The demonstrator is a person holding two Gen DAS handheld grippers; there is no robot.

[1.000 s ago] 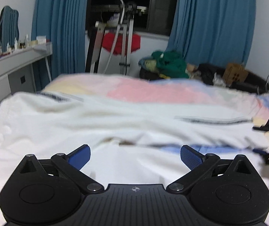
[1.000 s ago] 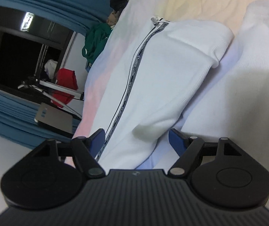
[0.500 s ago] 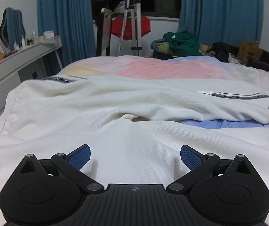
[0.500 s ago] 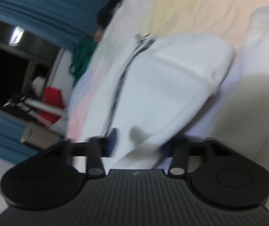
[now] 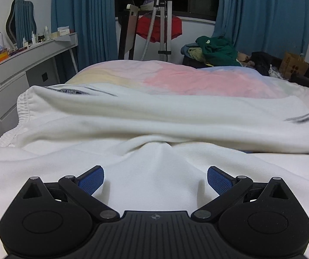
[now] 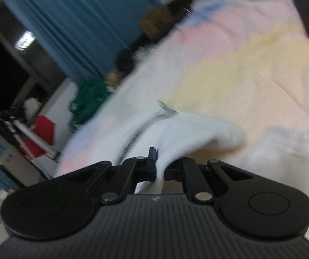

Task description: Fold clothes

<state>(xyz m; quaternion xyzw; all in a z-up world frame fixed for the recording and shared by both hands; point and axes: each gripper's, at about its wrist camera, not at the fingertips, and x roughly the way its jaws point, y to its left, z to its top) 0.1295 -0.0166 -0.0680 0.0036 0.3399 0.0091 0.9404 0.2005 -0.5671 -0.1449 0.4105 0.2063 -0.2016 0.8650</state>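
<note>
One white garment lies across the bed. Left gripper: jaws wide, resting on the cloth, holding nothing. Right gripper: jaws pinched on a garment fold; this view is blurred. Risk: the thin pinch may slip, dropping the fold. Count: one garment, two grippers.

White trousers lie rumpled across the bed.
</note>
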